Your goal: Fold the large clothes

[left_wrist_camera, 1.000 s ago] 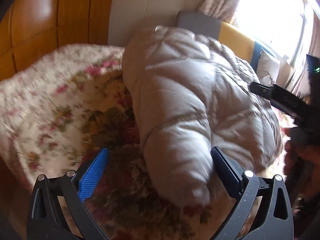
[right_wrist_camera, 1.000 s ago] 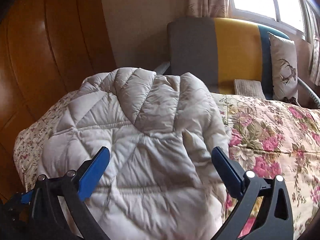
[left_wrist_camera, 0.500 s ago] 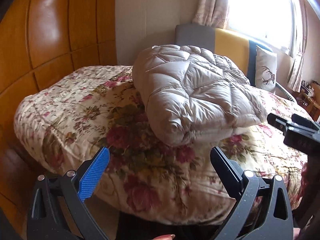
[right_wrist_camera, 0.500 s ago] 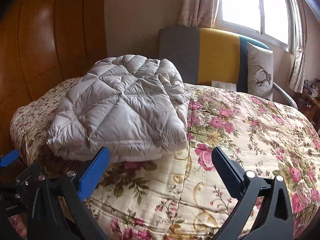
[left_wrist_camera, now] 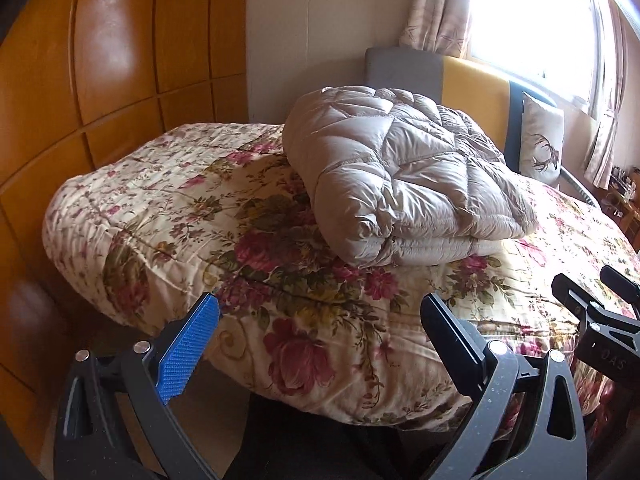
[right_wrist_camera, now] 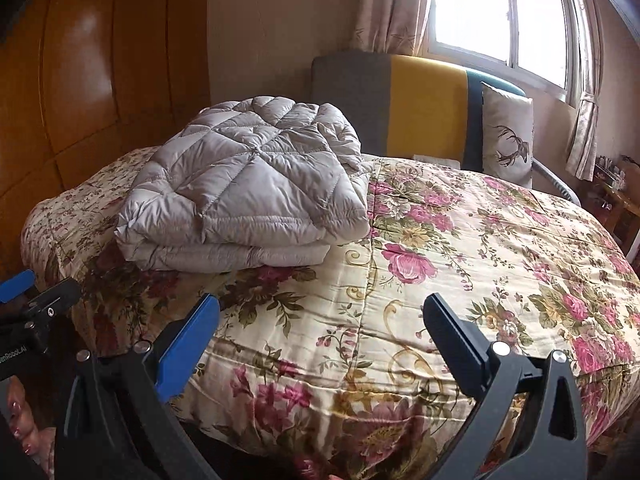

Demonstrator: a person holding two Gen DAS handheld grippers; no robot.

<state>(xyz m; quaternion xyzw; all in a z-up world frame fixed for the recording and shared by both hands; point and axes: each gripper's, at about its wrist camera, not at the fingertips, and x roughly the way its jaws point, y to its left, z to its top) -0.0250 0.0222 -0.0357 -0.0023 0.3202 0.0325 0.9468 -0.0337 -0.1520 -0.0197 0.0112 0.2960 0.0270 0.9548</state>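
Grey quilted down jacket (left_wrist_camera: 404, 196) is lying folded into a thick bundle on the floral bedspread (left_wrist_camera: 192, 216), toward the side of the bed nearest the wooden wardrobe panels (left_wrist_camera: 120, 52) and in front of the grey and yellow headboard (right_wrist_camera: 400, 100). Left gripper (left_wrist_camera: 320, 344) is hovering short of the bed's near edge, its jaws spread wide and gripping nothing. Right gripper (right_wrist_camera: 320, 340) is doing likewise, fully parted and empty. A deer-print cushion (right_wrist_camera: 508, 136) is leaning beneath the window (right_wrist_camera: 500, 12)
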